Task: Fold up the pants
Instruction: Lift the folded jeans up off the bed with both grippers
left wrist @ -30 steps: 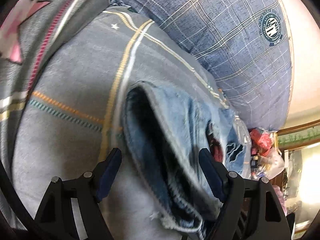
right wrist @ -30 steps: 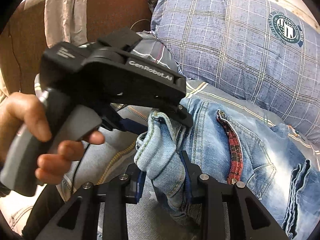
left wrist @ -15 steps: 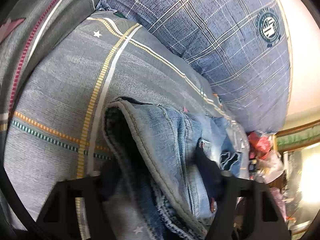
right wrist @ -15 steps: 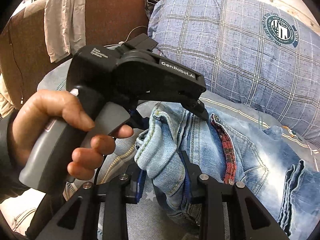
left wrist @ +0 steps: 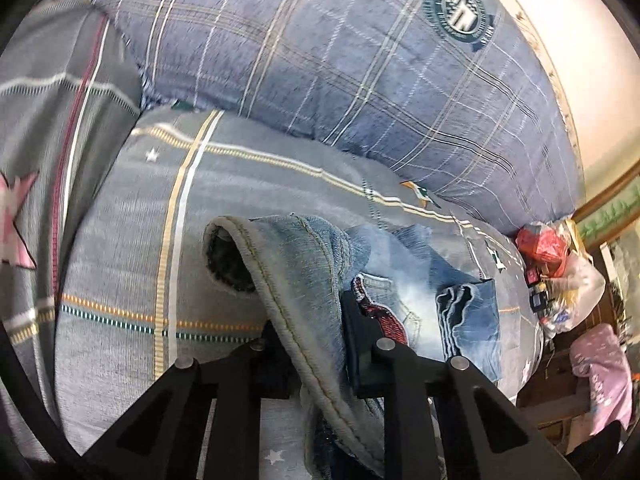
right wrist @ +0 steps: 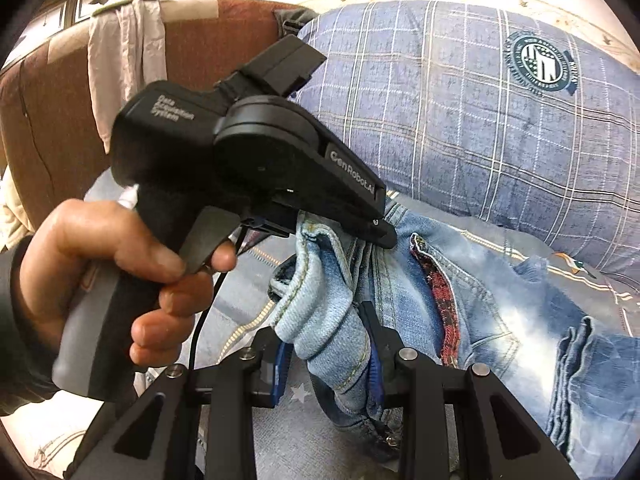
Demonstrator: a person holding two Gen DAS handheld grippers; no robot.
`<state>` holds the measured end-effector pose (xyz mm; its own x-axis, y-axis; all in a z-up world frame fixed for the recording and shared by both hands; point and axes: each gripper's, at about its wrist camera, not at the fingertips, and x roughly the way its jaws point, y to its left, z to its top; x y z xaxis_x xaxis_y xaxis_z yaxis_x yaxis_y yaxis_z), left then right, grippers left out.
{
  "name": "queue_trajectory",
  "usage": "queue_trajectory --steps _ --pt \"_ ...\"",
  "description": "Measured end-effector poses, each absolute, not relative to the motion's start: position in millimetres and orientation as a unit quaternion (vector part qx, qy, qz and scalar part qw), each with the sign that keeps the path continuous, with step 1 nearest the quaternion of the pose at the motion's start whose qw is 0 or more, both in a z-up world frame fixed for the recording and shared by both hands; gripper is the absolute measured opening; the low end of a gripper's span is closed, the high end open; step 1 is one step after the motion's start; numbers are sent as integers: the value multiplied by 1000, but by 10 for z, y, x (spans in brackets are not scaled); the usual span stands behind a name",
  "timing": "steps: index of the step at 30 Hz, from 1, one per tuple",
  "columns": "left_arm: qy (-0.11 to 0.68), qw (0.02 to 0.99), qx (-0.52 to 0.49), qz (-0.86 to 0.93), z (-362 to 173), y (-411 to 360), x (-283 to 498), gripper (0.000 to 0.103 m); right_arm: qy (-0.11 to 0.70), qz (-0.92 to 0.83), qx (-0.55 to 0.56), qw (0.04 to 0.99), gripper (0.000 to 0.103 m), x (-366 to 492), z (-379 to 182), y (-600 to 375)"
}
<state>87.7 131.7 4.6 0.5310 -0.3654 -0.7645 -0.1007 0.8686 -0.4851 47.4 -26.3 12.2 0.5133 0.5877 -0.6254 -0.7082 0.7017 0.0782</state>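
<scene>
Right wrist view: jeans (right wrist: 472,304) on bed (right wrist: 248,304); right gripper (right wrist: 326,356) clamped on waistband, left gripper (left wrist: 316,336) closing w/ denim between jaws. Step: both grips set for fold; next, prob. lift waistband & carry toward far-right hems.

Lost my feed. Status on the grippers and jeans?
Left gripper closing on jeans waistband. Right gripper shut on bunched denim. Jeans on bedspread, plaid pillow behind. Nothing blocking.
</scene>
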Motion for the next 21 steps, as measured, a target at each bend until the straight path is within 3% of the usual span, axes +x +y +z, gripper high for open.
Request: queue_trajectory --steps 21 --pt "462 869 -163 -76 429 878 927 18 296 365 -51 881 33 492 338 -579"
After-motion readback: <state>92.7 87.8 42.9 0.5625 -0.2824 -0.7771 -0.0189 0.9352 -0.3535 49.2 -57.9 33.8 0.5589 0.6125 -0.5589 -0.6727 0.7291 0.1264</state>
